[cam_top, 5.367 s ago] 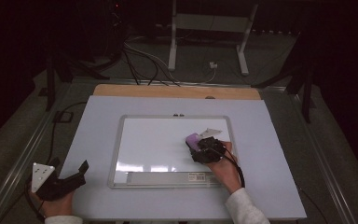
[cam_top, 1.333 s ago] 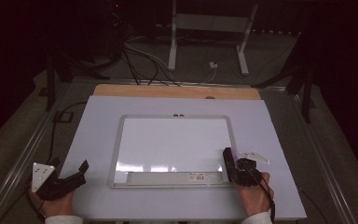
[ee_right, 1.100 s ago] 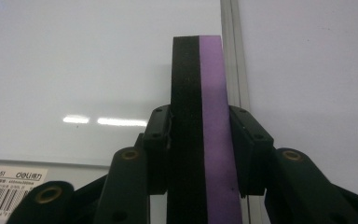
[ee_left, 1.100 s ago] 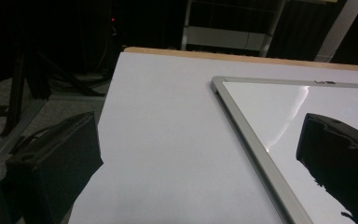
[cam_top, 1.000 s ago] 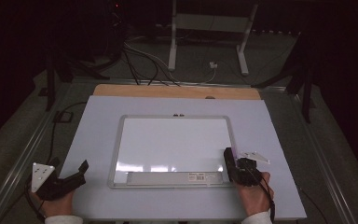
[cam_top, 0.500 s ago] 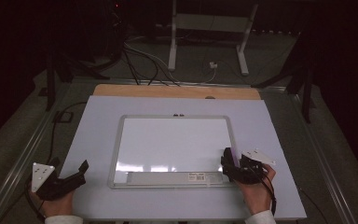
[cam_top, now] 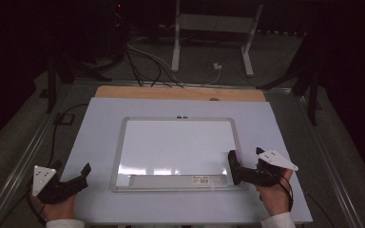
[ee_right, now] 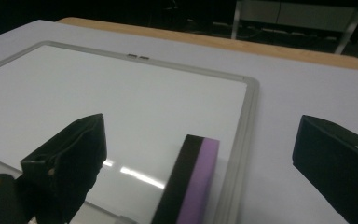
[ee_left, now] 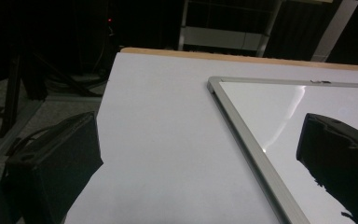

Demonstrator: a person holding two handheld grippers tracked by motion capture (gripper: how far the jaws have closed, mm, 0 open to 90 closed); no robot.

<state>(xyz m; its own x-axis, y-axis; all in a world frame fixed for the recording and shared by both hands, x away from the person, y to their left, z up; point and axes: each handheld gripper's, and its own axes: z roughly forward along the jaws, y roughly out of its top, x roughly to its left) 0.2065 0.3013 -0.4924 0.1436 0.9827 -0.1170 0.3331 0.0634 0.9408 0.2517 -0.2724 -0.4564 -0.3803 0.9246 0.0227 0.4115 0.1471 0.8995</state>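
Note:
A white whiteboard (cam_top: 176,142) with a grey frame (ee_right: 242,140) lies flat on the pale table top (cam_top: 275,128). On the board's front right corner, just inside the frame, a black and purple eraser (ee_right: 190,186) stands on its edge. My right gripper (ee_right: 201,140) has just been opening. Its jaws stand wide on either side of the eraser without touching it. In the high view the right gripper (cam_top: 233,170) points left over that corner. My left gripper (cam_top: 73,173) rests at the table's front left, open, with nothing between its jaws (ee_left: 196,186).
The board's tray with a label strip (cam_top: 171,180) runs along its front edge. A wooden strip (cam_top: 180,93) borders the table at the back. Beyond it, stand legs (cam_top: 176,42) and cables (cam_top: 142,61) are on the dark floor.
The right gripper brought the eraser from the board's middle right to its front right corner, turned to point left, and spread its jaws away from it. The left gripper has stayed put.

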